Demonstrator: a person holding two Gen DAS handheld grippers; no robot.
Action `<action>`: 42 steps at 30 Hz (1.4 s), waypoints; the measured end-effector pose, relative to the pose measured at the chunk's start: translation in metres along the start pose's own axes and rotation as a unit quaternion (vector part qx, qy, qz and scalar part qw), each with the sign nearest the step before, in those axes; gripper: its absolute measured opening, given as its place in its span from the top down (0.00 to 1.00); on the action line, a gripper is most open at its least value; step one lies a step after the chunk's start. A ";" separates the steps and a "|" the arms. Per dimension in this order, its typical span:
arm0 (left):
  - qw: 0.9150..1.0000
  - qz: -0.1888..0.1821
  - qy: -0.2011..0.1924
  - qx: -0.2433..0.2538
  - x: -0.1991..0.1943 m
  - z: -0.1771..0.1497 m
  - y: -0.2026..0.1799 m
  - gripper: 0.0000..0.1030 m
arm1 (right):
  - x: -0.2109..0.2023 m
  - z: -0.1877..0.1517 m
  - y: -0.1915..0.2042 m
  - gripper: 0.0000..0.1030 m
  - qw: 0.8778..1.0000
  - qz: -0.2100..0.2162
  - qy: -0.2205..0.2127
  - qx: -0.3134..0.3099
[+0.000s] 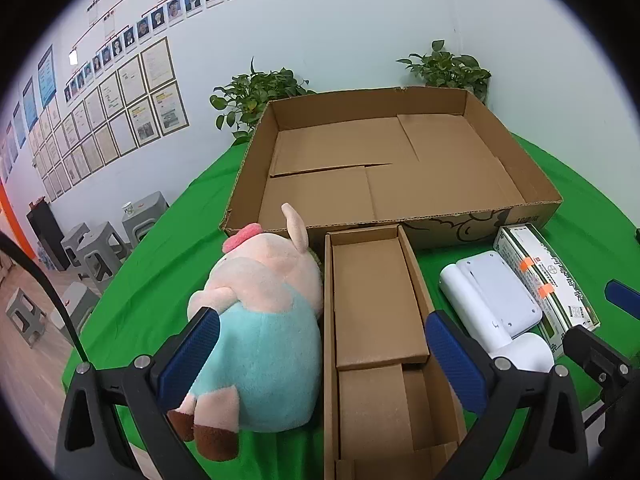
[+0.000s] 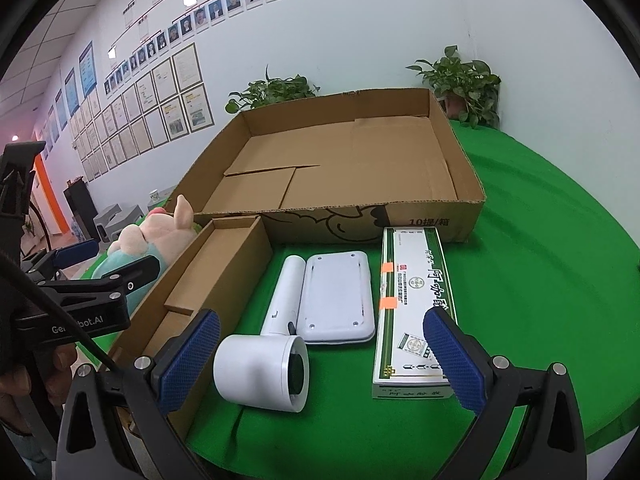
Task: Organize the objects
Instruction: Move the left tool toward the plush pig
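A plush pig in a teal outfit lies on the green cloth, left of a narrow open cardboard box. My left gripper stands open above them, its left pad beside the pig's back and its right pad over the box's right wall. Right of the narrow box lie a white hair dryer, a white flat device and a green-and-white carton. My right gripper hangs open over the dryer's head and the carton's near end. Behind everything sits a large empty cardboard tray.
Two potted plants stand behind the tray against the wall. The round table's green cloth curves away at the right edge. Grey stools stand on the floor to the left. A hand holds the left gripper.
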State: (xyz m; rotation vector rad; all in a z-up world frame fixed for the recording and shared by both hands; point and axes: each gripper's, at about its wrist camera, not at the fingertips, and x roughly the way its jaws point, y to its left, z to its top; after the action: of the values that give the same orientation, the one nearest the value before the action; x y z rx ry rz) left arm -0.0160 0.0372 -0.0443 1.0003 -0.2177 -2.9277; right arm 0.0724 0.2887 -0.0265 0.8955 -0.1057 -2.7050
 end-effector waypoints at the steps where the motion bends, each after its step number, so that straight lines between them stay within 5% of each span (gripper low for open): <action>1: 1.000 0.000 0.000 0.000 0.000 0.000 0.000 0.01 | 0.000 0.000 -0.001 0.00 1.000 0.000 0.000 0.002; 33: 0.999 -0.020 -0.003 -0.035 0.000 -0.007 0.031 0.01 | -0.002 -0.003 0.021 0.00 0.999 -0.011 -0.002 -0.030; 42: 0.998 -0.029 0.025 -0.055 0.007 -0.014 0.066 0.01 | -0.013 0.002 0.046 0.00 0.995 0.049 -0.032 -0.077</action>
State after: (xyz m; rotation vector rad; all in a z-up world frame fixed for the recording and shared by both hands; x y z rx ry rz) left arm -0.0136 -0.0307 -0.0504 1.0806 -0.0260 -2.9243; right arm 0.0931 0.2483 -0.0098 0.7382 0.0451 -2.6095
